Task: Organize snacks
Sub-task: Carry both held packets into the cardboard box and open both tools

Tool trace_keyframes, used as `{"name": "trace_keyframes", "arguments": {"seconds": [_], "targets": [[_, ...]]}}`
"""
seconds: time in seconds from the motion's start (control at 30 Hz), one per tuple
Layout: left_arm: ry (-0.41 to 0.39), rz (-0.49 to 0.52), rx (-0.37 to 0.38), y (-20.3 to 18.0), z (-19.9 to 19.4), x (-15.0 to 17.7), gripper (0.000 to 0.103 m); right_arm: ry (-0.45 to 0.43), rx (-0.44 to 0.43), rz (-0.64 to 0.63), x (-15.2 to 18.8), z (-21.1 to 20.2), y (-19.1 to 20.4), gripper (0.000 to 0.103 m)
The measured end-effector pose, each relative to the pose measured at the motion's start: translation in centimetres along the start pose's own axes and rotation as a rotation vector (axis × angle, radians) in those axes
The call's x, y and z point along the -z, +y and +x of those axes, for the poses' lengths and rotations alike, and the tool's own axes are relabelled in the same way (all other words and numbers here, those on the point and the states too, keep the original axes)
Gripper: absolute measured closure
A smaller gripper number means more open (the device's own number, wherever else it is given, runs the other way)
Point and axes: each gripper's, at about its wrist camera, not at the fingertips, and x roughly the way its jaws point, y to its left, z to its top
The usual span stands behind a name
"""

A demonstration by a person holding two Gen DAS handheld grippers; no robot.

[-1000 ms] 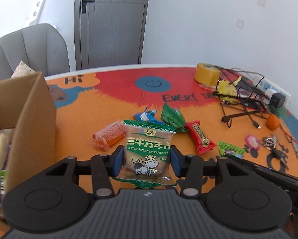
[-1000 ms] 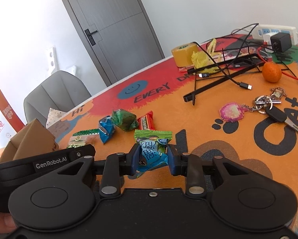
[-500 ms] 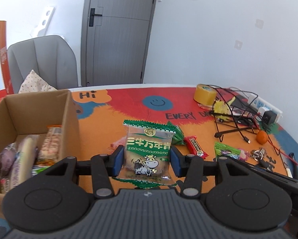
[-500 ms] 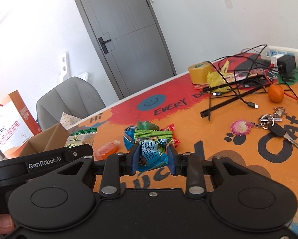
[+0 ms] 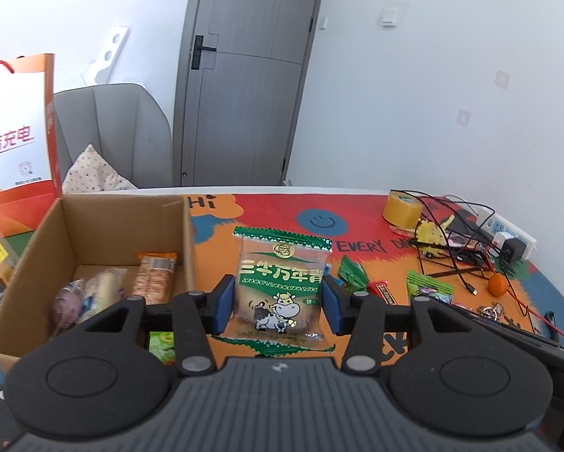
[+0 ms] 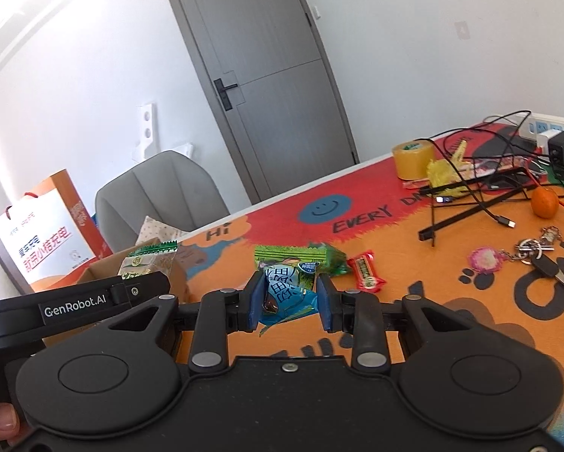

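Bright orange mat (image 5: pixel 93 429) on a round table, grey door behind. Left gripper (image 5: pixel 278 297) clamped snug on the cow packet (image 5: pixel 280 282), up off the mat just right of the box (image 5: pixel 131 229); right gripper (image 6: pixel 288 295) pinching a blue packet (image 6: pixel 285 290), also lifted. Probably best to swing left over the box before letting go, low and flat so nothing bounces out.

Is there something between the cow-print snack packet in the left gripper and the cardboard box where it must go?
Only the box's own right wall. The left gripper holds the cow-print snack packet just right of the cardboard box, whose top is open; the packet must pass over that wall.
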Motion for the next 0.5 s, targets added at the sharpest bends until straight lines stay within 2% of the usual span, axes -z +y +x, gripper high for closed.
{"name": "trace_keyframes", "arguments": {"seconds": [0.5], "targets": [[-0.03,-0.059,-0.051,4.7,-1.8,-0.4,0.056,0.005,-0.048,-0.05,0.0,1.0,4.7,0.073]]}}
